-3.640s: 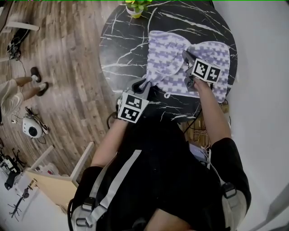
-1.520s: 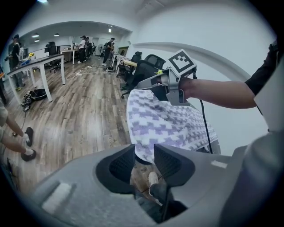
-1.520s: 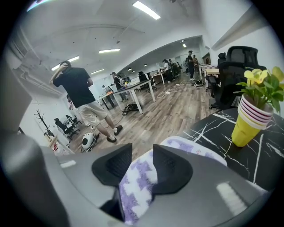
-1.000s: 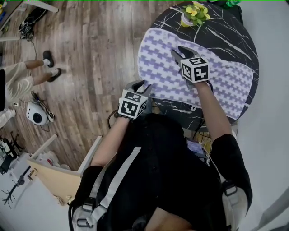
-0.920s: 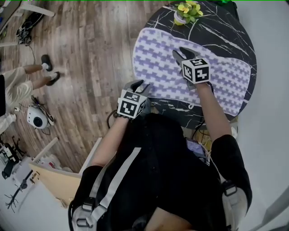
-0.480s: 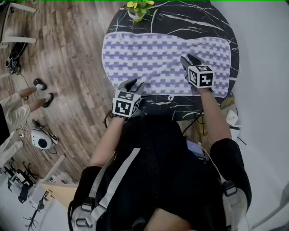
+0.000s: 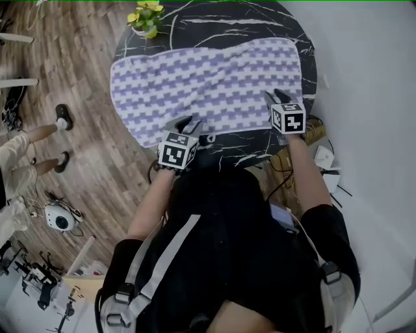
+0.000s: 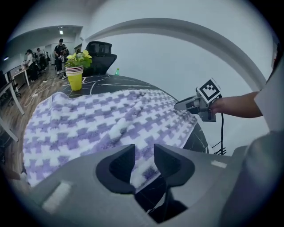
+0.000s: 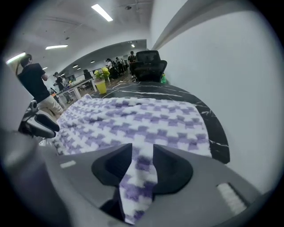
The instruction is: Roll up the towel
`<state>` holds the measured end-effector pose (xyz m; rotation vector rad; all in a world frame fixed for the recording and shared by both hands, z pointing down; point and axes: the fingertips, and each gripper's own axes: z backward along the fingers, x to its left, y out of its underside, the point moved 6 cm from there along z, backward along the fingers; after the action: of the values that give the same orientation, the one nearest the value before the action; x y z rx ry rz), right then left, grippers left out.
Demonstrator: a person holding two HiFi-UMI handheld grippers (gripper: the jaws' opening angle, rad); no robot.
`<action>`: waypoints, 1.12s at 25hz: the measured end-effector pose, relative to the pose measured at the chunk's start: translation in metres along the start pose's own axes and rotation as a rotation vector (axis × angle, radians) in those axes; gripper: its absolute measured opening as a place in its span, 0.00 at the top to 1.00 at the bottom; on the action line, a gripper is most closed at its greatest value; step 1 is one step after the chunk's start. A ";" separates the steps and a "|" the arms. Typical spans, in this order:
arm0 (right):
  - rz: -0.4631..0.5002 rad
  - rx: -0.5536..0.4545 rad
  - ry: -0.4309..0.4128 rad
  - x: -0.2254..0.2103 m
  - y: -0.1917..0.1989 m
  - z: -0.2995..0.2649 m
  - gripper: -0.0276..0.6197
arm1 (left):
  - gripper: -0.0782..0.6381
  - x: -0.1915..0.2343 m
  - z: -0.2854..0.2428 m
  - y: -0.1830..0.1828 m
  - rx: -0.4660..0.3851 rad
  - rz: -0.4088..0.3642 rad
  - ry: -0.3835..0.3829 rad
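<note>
The purple-and-white checked towel (image 7: 208,78) lies spread flat across the round black marble table (image 7: 214,19). My left gripper (image 7: 185,122) is at the towel's near edge, left of centre. In the left gripper view the towel's (image 8: 102,124) white hem sits in the narrow gap of my left gripper (image 8: 143,162). My right gripper (image 7: 276,97) is at the near right corner. The right gripper view shows my right gripper (image 9: 142,166) pinching a strip of towel (image 9: 133,119) that hangs down between the jaws. The right gripper (image 8: 184,105) also shows in the left gripper view.
A potted plant in a yellow cup (image 7: 148,16) stands at the table's far left rim. A black office chair (image 8: 100,51) is behind the table. A white wall runs along the right. Cables and clutter (image 7: 322,156) lie under the table's right side. Someone's feet (image 7: 62,117) are on the wooden floor.
The towel, bunched in the oldest frame, now lies stretched flat. Both grippers have travelled sideways with its near edge, the right one farther, ending at the right corner.
</note>
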<state>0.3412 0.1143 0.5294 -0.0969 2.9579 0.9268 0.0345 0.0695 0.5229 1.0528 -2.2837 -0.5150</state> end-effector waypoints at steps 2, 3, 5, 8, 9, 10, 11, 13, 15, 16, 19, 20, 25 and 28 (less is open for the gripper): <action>-0.010 -0.001 0.012 -0.018 0.011 0.007 0.73 | 0.69 -0.011 -0.011 -0.002 0.009 -0.009 -0.006; -0.016 -0.002 0.016 -0.026 0.016 0.010 0.73 | 0.69 -0.016 -0.016 -0.003 0.013 -0.012 -0.009; -0.027 -0.003 0.024 -0.039 0.025 0.017 0.73 | 0.69 -0.024 -0.023 -0.006 0.024 -0.018 -0.014; -0.032 0.006 0.031 -0.049 0.036 0.027 0.73 | 0.69 -0.035 -0.030 -0.011 0.050 -0.030 -0.019; -0.030 0.009 0.034 -0.051 0.039 0.030 0.73 | 0.69 -0.039 -0.032 -0.012 0.061 -0.037 -0.018; -0.027 0.011 0.037 -0.054 0.044 0.032 0.73 | 0.69 -0.043 -0.035 -0.012 0.072 -0.043 -0.017; -0.028 0.014 0.038 -0.056 0.049 0.033 0.73 | 0.69 -0.046 -0.038 -0.012 0.082 -0.048 -0.016; -0.037 0.025 0.034 -0.059 0.059 0.035 0.73 | 0.69 -0.053 -0.045 -0.010 0.101 -0.056 -0.012; -0.041 0.052 0.038 -0.061 0.071 0.036 0.73 | 0.69 -0.059 -0.051 -0.007 0.122 -0.060 -0.003; -0.041 0.069 0.044 -0.063 0.078 0.036 0.73 | 0.69 -0.063 -0.053 -0.005 0.133 -0.062 0.003; -0.064 0.082 0.050 -0.069 0.093 0.038 0.72 | 0.69 -0.074 -0.061 0.002 0.168 -0.082 0.026; -0.072 0.077 0.047 -0.071 0.095 0.039 0.72 | 0.69 -0.078 -0.064 0.004 0.180 -0.092 0.034; -0.056 0.085 0.044 -0.074 0.096 0.041 0.72 | 0.69 -0.094 -0.076 0.014 0.210 -0.160 0.044; -0.060 0.086 0.047 -0.078 0.099 0.043 0.72 | 0.69 -0.094 -0.078 0.014 0.205 -0.167 0.048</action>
<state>0.4124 0.2235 0.5549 -0.2056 3.0147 0.7996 0.1264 0.1431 0.5589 1.3492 -2.2541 -0.3215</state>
